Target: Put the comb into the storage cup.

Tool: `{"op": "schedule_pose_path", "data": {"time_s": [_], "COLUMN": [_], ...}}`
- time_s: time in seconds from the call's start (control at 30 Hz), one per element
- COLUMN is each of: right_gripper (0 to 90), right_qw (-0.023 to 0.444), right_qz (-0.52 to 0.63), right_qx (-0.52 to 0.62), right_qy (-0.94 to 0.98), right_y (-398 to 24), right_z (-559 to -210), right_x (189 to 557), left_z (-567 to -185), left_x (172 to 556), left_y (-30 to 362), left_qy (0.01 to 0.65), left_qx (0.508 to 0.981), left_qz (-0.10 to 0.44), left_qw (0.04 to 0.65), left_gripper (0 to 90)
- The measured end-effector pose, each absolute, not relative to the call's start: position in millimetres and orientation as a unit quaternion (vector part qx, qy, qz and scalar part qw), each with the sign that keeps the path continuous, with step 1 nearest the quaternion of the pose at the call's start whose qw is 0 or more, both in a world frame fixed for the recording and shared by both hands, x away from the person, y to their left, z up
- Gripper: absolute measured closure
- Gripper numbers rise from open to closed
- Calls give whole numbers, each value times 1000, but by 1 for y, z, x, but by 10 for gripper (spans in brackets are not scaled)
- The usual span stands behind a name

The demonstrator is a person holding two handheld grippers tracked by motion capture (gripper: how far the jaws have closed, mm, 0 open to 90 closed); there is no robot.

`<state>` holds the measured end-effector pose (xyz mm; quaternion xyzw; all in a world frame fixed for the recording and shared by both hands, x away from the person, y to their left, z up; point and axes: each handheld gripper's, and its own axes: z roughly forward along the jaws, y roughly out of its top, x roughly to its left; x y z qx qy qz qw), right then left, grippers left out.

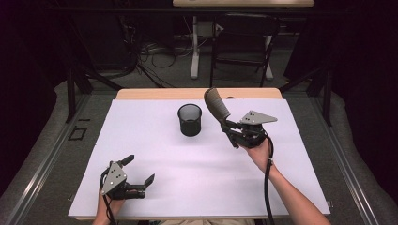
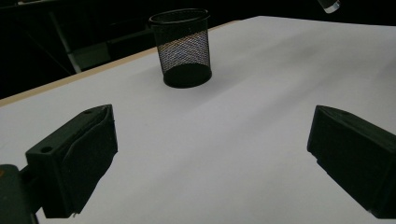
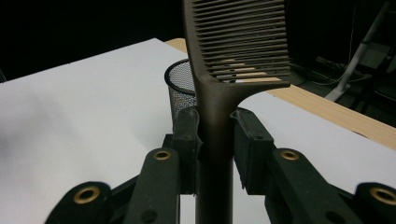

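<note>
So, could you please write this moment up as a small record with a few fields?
surface: white sheet over a wooden table
held item: brown comb, clamped by its handle, teeth end raised
right gripper: shut on the comb's handle, lifted off the sheet, to the right of the cup
left gripper: jaws wide apart, nothing between them, low near the sheet's near left corner
container: black mesh cup, upright on the sheet, apart from both grippers; nothing visible inside
likely next move: perhaps the comb goes into the cup

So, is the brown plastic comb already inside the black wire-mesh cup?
No, the brown plastic comb is clamped by its handle in the right gripper, outside the black wire-mesh cup.
</note>
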<state>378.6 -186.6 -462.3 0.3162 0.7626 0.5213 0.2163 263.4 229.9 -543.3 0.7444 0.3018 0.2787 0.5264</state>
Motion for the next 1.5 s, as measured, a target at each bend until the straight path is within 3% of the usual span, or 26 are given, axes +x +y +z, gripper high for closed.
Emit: {"op": "schedule_pose_path", "data": {"time_s": [1.5], "right_gripper": [728], "right_qw": [226], "right_qz": [530], "right_qx": [311], "right_qy": [756], "right_y": [-161], "right_z": [-444], "right_x": [414], "left_z": [-544], "left_x": [263], "left_y": [231], "left_qy": [306], "left_qx": [743], "left_qz": [280], "left_qw": [525], "left_gripper": [20]}}
